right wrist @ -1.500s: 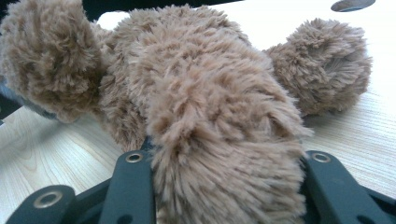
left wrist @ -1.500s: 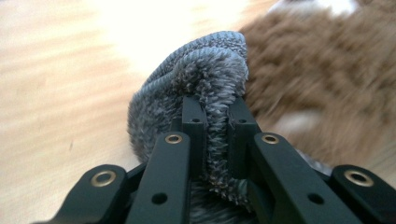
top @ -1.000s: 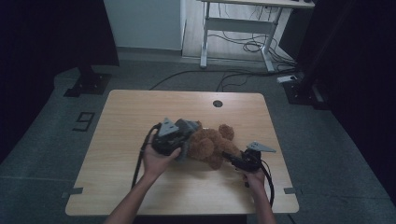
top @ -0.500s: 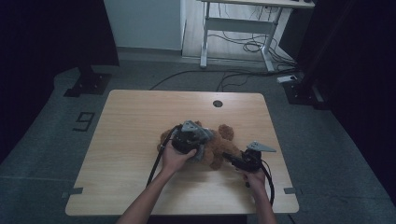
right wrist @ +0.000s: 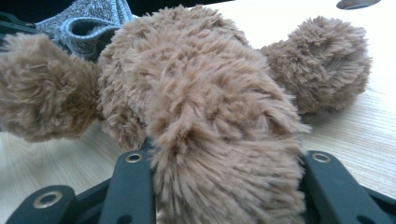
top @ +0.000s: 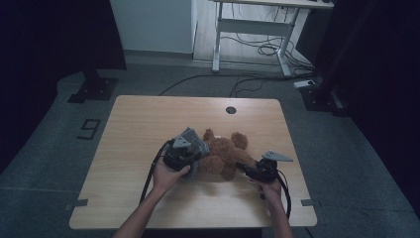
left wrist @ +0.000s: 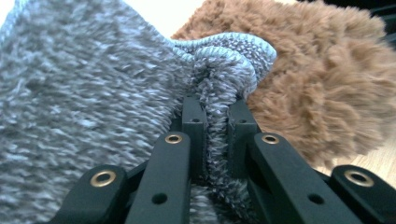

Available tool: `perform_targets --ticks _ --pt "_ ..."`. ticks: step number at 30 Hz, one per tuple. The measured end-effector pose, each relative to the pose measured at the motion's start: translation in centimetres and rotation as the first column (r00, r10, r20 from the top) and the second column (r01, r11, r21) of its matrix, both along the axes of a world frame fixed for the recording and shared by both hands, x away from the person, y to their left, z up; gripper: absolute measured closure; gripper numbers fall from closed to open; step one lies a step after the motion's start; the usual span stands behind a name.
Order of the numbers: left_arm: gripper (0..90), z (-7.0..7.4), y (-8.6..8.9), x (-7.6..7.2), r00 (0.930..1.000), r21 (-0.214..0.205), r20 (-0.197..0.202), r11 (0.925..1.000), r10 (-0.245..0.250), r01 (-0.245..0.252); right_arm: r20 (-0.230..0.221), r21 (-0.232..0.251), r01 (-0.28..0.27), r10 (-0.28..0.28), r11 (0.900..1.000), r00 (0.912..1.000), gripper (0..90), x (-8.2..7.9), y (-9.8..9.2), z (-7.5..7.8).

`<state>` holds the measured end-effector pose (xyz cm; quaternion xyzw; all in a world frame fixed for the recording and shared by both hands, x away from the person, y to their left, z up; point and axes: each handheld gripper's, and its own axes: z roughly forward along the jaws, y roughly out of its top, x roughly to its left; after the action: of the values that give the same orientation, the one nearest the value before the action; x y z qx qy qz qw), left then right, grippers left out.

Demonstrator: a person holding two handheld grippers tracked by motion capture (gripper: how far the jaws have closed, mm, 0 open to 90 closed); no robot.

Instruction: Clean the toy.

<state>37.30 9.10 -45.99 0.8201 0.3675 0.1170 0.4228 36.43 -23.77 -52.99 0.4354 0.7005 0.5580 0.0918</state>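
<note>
bench (top: pixel 148 124): wooden, standing on grey floor (top: pixel 54 148), desk (top: pixel 257 25) behind | bear (top: pixel 225 153): lying mid-bench | left gripper (left wrist: pixel 215 116): fingers clamping grey knit (left wrist: pixel 84 84) | right gripper (right wrist: pixel 224 186): fingers squeezing the bear

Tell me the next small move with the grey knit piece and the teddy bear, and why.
Probably draw the grey knit piece further over the teddy bear: the left gripper is shut on its hem beside the fur, and the right gripper clamps a plush limb, steadying it.
</note>
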Motion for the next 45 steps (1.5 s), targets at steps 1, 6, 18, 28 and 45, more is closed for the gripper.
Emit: perform_targets --ticks 1,6,18,28,45 --pt "81.0 0.4 -0.2 0.1 0.9999 -0.008 0.012 1.0000 -0.003 0.003 0.000 -0.001 0.003 -0.003 1.0000 1.0000 55.8 0.0 0.0 0.0" --pt "81.0 3.0 -2.8 0.7 0.9973 -0.043 0.060 0.9980 -0.043 0.046 -0.002 0.003 0.007 -0.007 1.0000 1.0000 55.8 0.1 0.0 0.0" --pt "80.9 -0.1 -10.5 0.9 0.9839 -0.024 -0.056 0.9854 -0.169 0.168 -0.009 -0.007 0.013 -0.013 0.9999 0.9999 55.9 0.1 -0.2 -0.1" --pt "81.0 -2.3 -7.9 -0.7 0.9793 -0.027 -0.100 0.9843 -0.176 0.174 -0.020 0.016 0.012 -0.012 0.9998 0.9997 56.2 0.2 -0.3 -0.3" --pt "80.8 -4.6 -6.4 -2.5 0.9810 0.065 -0.100 0.9828 -0.166 0.173 -0.018 0.015 -0.004 0.004 0.9999 0.9998 56.1 0.2 -0.5 -0.3"
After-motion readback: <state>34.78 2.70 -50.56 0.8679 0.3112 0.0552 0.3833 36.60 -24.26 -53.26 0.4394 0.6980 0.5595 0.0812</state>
